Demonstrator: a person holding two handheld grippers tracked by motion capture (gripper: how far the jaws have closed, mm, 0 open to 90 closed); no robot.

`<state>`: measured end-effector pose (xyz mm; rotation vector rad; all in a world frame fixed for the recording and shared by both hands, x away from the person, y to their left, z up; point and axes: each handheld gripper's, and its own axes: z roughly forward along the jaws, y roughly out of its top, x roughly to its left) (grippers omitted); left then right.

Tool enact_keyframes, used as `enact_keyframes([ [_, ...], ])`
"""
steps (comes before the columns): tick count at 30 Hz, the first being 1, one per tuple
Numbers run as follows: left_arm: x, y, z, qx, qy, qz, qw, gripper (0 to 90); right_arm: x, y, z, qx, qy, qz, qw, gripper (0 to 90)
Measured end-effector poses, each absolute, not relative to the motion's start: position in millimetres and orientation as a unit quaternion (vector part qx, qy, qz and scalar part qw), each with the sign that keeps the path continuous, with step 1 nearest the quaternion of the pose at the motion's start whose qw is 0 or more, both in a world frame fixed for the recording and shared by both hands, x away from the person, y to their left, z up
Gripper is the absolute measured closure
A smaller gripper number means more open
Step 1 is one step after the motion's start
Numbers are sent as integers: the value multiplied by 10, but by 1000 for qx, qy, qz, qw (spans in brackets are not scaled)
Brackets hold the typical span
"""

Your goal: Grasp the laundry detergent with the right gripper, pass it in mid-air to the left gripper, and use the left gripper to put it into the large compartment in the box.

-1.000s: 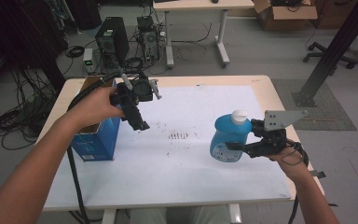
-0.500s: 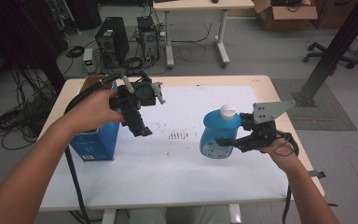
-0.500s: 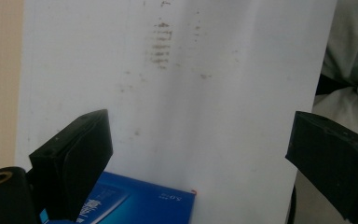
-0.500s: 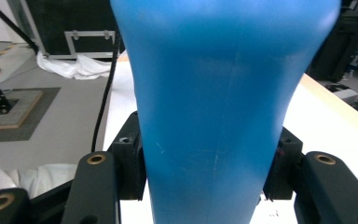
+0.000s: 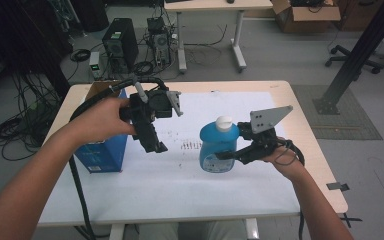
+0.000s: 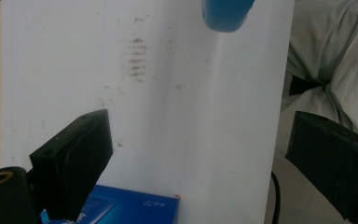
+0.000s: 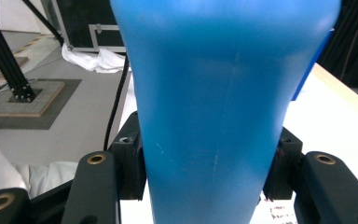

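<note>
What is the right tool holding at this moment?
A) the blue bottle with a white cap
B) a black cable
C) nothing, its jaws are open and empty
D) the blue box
A: in the right gripper view the jaws press on both sides of the blue bottle, and in the high view the right tool grips it at mid-height, while the blue box stands apart.

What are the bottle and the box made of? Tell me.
Bottle: probably plastic, smooth blue with a soft sheen and a faint moulded seam in the right gripper view, white cap. Box: likely printed cardboard, with flat blue faces, sharp edges and brown open flaps.
</note>
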<state>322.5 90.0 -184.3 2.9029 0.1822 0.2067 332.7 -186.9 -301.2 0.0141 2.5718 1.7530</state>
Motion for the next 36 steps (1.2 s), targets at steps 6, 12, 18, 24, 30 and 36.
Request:
enact_keyframes([
  [6,3195,863,-1824,991,57,63,106,72,3350,-1744,-3033,-4,831,556,10,449],
  [12,3167,811,-1782,991,49,58,109,71,3387,-1574,-3059,-13,834,552,4,448],
  [18,3152,790,-1763,991,47,57,108,71,3403,-1458,-3077,-21,837,547,1,448],
  [24,3132,787,-1746,992,46,58,106,71,3409,-1321,-3088,-30,838,545,-8,449],
  [30,3125,779,-1733,992,44,57,108,70,3410,-1236,-3084,-35,840,541,-9,449],
  [36,3135,758,-1750,992,41,56,107,70,3417,-1143,-3091,-38,841,539,-14,449],
])
